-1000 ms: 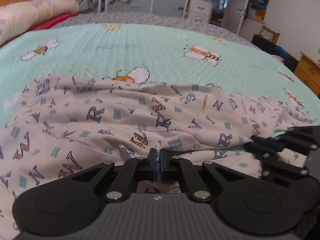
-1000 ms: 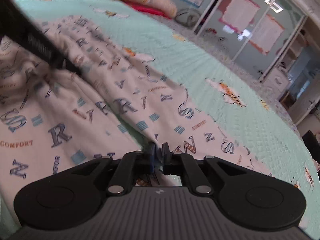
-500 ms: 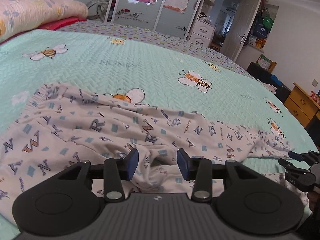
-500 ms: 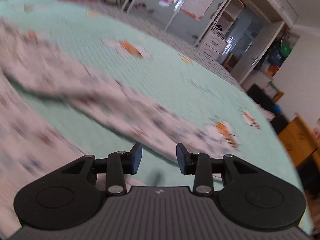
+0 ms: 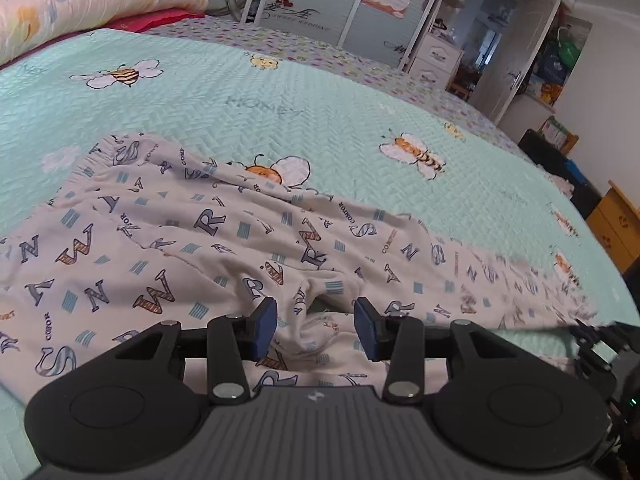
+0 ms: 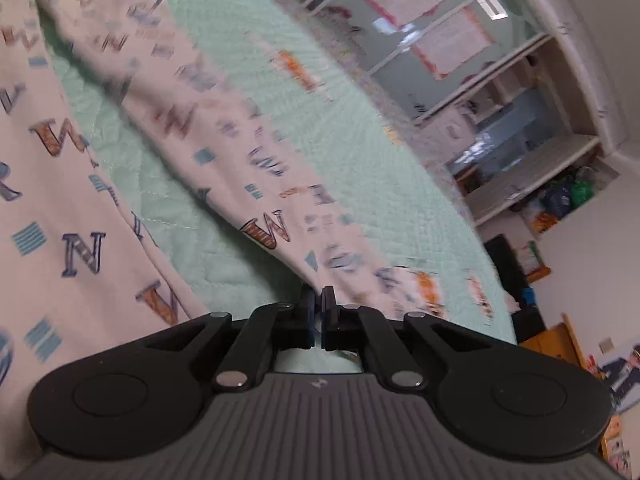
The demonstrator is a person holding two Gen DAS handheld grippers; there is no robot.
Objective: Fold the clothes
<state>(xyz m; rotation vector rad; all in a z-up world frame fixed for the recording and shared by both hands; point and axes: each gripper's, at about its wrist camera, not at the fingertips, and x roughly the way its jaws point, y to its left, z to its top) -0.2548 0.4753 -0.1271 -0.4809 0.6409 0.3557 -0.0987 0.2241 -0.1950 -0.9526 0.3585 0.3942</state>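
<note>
Between the blue pads of the left claw (image 5: 316,326) lies a bunched fold of the garment (image 5: 168,248), but the jaws stand moderately apart and neither pad presses on the cloth; they opened within the last second and have since held that width. The pale pink garment, printed with letters and small blue striped blocks, is spread crumpled across the bed (image 5: 280,100) ahead of this claw. One gathered edge reaches toward the left side of the view, and one long narrow part runs off to the right.

At the end of that narrow part, the right claw (image 6: 319,312) has just closed and now pinches the fabric edge between its pads. From the right wrist view, the gripped strip of garment runs away from the claw toward the upper left, slightly lifted and blurred. A second broad part of the garment lies to its left, with a wedge of bare bed cover between the two. The right claw also appears at the far right edge of the left wrist view.

The bed carries a mint green quilted cover with bee prints. A floral pillow (image 5: 80,0) rests at its far left corner. Beyond the bed stand a mirrored wardrobe (image 5: 328,4) and a wooden cabinet (image 5: 616,228).
</note>
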